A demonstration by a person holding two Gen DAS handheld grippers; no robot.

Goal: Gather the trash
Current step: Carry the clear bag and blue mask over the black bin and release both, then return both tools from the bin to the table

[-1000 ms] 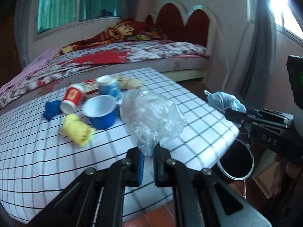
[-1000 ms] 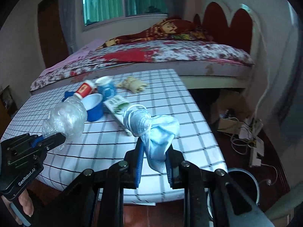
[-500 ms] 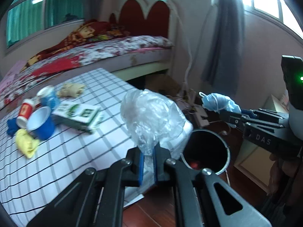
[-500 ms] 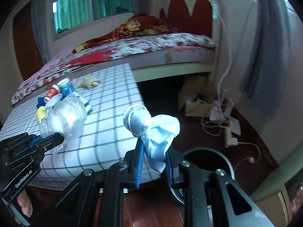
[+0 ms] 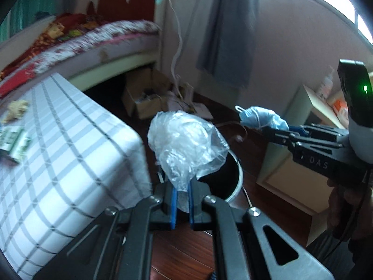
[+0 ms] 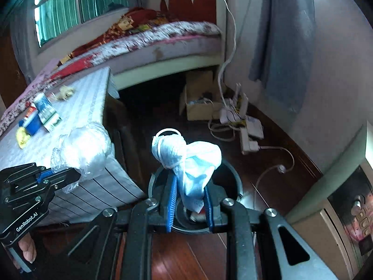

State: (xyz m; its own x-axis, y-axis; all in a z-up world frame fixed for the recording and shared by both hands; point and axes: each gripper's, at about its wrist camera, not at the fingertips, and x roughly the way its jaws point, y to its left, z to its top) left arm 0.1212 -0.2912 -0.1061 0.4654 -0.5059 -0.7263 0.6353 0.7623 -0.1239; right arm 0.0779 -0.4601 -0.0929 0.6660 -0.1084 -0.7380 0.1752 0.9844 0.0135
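Observation:
My left gripper (image 5: 181, 200) is shut on a crumpled clear plastic bag (image 5: 186, 144) and holds it over the near rim of a round black trash bin (image 5: 233, 182) on the floor. My right gripper (image 6: 190, 206) is shut on a balled blue face mask (image 6: 186, 156) directly above the same bin (image 6: 230, 170). The right gripper and mask also show in the left wrist view (image 5: 261, 116). The left gripper and bag show in the right wrist view (image 6: 81, 149). More trash lies on the checked table (image 6: 77, 107): a blue cup (image 6: 32, 123), a carton (image 6: 50, 117), a yellow wad (image 6: 22, 136).
The table corner (image 5: 137, 140) stands just left of the bin. A cardboard box (image 6: 200, 102), power strips and white cables (image 6: 242, 126) lie on the dark wooden floor behind it. A bed (image 6: 163, 37) runs along the back. A pale cabinet (image 5: 293, 163) stands at the right.
Both grippers have swung right, away from the table, and now hang over the bin with their loads still held. The bin fills more of both views.

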